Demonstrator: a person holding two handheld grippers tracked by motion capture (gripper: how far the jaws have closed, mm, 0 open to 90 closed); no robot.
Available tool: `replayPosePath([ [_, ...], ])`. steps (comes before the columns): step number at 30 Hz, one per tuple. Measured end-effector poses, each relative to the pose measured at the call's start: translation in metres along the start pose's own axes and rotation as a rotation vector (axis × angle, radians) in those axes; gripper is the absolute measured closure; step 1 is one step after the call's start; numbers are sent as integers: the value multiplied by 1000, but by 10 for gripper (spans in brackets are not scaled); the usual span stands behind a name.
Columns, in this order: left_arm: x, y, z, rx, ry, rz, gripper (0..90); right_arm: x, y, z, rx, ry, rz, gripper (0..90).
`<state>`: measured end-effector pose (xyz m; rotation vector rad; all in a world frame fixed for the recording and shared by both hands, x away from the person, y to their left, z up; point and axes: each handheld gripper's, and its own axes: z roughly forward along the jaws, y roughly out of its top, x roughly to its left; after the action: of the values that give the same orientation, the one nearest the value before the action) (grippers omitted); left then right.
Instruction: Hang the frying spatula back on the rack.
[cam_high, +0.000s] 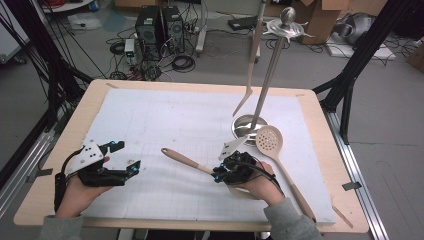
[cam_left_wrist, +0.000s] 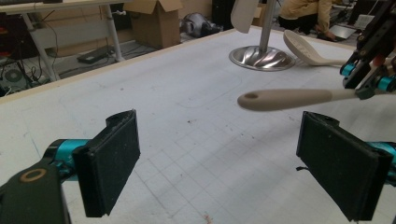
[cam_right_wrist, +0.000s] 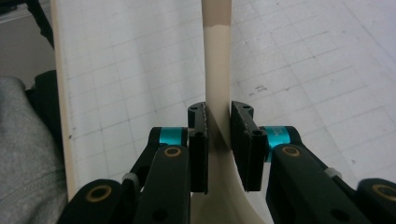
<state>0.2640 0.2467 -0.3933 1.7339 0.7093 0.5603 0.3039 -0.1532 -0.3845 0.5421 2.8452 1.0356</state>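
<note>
My right gripper (cam_high: 220, 172) clamps a spatula (cam_right_wrist: 217, 70) by its neck, near the tabletop's front edge, handle raised toward the middle. The smooth, tapering beige handle could pivot or slip between the flat pads. My left gripper (cam_left_wrist: 219, 158) hangs open near the front-left corner.

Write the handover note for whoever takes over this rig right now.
Right hand-held gripper: shut on the beige utensil, gripping its neck, handle end pointing toward the left one.
Left hand-held gripper: open, empty, jaws wide, low over the mat.
Slotted spoon lies on the mat by the stand's base; a spatula hangs on the stand.
Done: one utensil hung, one lifted.
Left, probably: hang the held utensil, then the slotted spoon.
</note>
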Motion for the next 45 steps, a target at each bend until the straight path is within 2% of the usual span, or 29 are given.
replayPosePath([
  [5,-1,-1,2,3,-5,-1,137,1,-6,-21,-31,8,8,777],
  [13,-1,-2,3,8,-10,-1,137,-4,-17,-62,-101,-2,32,777],
  [19,-2,-1,3,7,-11,-1,137,-7,-25,-88,-133,-19,47,777],
  [32,-2,-1,9,13,-18,0,137,-16,-50,-126,-154,-49,49,777],
  [39,-3,-1,12,19,-26,2,138,-16,-64,-143,-171,-71,70,777],
  [45,-3,-2,14,26,-29,6,137,-19,-74,-160,-195,-93,65,777],
])
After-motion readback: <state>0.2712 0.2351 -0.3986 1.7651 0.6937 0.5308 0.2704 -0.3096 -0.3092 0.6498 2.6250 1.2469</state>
